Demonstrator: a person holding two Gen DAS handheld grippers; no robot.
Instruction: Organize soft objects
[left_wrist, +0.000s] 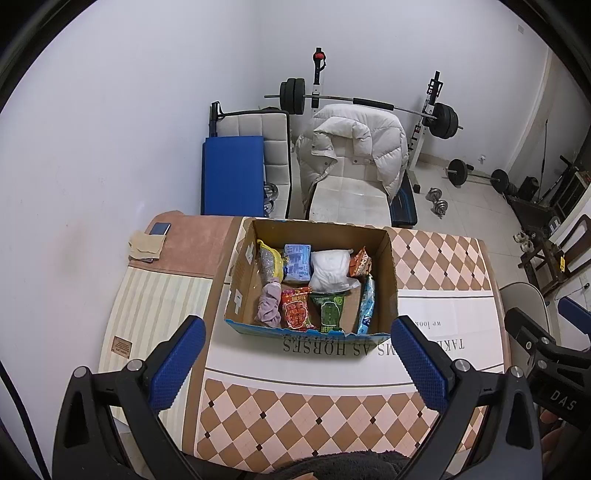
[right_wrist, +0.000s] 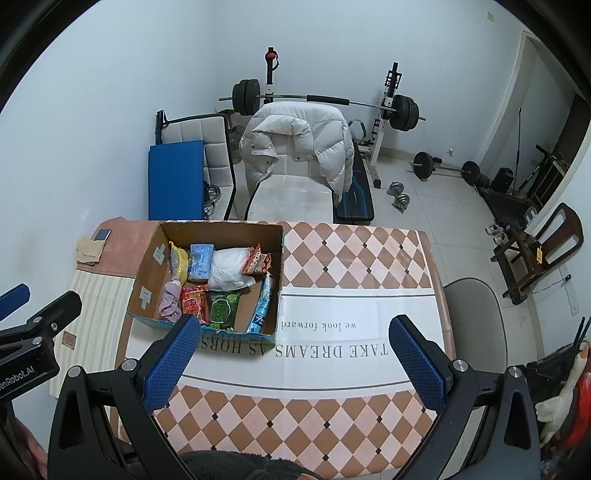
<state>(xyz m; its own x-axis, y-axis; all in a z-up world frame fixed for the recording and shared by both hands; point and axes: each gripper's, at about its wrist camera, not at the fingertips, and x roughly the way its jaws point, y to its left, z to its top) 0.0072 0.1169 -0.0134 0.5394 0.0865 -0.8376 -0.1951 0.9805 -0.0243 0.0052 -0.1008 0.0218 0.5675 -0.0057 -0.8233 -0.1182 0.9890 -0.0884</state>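
- We see the left gripper (left_wrist: 297, 356) low in frame, fingers spread wide, holding nothing.
- Right gripper (right_wrist: 293, 354) likewise spread and empty, above the tablecloth (right_wrist: 351, 258).
- The cardboard box (left_wrist: 391, 273) sits mid-frame on the table, holding snack packets, a white bag (left_wrist: 330, 271) and a pink cloth (left_wrist: 269, 304) at its lower left.

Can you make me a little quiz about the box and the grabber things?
1. True or false: the left hand-held gripper is holding something.
2. What sits right of the red snack packet in the cardboard box: A) green packet B) phone C) jacket?
3. What colour is the bunched cloth in the box?

Key: 1 false, both it and the right hand-held gripper are open and empty; 2 A, the green packet; 3 pale pink.
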